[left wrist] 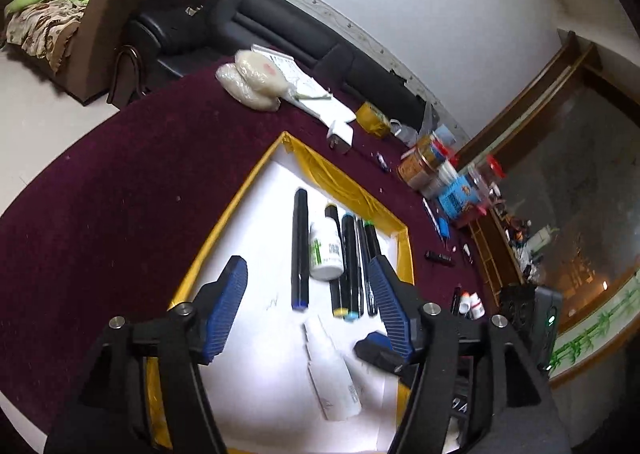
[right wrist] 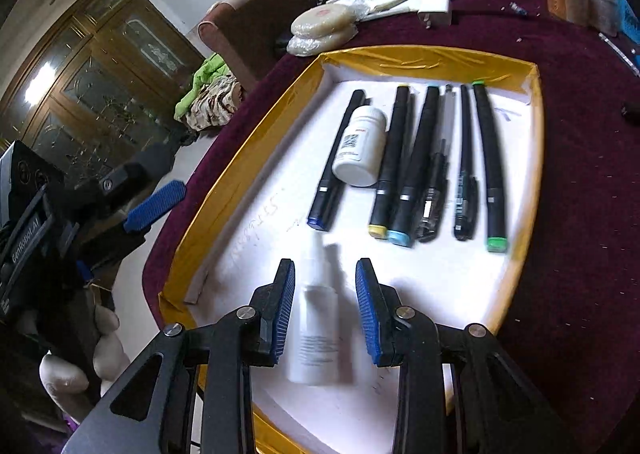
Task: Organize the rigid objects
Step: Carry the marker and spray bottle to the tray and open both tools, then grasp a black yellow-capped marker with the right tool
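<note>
In your left wrist view, your left tool (left wrist: 308, 294) hangs released over the yellow-edged tray (left wrist: 224, 238), its blue pads spread wide with nothing between them. Beyond the fingers lies a row of black markers (left wrist: 352, 266) with a white pill bottle (left wrist: 326, 254) among them. Nearer you, a white spray bottle (left wrist: 332, 374) lies flat on the tray floor, and the tip of your right tool (left wrist: 380, 350) shows just right of it. The tray sits on the maroon desk (left wrist: 120, 181).

In your right wrist view, your right tool (right wrist: 325, 310) is released too: the spray bottle (right wrist: 316, 330) lies between the two blue pads, seemingly with a gap on each side. The markers (right wrist: 416, 165) and pill bottle (right wrist: 360, 145) lie farther off in the tray (right wrist: 432, 61). Your left tool (right wrist: 154, 205) hovers at the left, past the tray's edge.
</note>
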Demonstrator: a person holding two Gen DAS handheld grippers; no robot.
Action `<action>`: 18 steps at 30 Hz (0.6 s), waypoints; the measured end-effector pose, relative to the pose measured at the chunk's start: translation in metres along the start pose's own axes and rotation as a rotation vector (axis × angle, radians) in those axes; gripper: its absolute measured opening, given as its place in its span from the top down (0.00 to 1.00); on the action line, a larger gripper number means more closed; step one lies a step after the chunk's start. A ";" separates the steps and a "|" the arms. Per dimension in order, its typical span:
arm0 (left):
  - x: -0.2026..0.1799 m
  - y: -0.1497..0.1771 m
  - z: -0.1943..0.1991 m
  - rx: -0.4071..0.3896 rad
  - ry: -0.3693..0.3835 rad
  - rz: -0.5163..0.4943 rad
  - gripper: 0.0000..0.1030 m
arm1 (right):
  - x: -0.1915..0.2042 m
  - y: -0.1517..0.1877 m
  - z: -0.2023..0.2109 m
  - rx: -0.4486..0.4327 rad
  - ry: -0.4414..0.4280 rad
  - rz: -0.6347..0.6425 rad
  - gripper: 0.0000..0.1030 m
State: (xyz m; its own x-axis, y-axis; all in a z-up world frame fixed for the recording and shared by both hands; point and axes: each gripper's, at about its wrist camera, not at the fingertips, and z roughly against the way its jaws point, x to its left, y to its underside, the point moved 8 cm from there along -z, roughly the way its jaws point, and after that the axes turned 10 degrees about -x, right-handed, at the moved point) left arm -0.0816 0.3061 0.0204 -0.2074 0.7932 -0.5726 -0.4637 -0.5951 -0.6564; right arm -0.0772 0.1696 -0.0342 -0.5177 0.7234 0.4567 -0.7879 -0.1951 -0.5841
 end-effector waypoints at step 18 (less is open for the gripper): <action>-0.106 0.074 0.000 0.158 0.125 -0.145 0.31 | -0.137 0.012 0.143 -0.290 0.084 -0.221 0.67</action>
State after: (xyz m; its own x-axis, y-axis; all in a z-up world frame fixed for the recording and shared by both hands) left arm -0.0937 0.1779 0.0323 -0.0253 0.8408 -0.5408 -0.6122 -0.4407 -0.6565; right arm -0.0639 -0.0265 -0.0079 -0.3072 0.7814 0.5431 -0.7443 0.1583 -0.6488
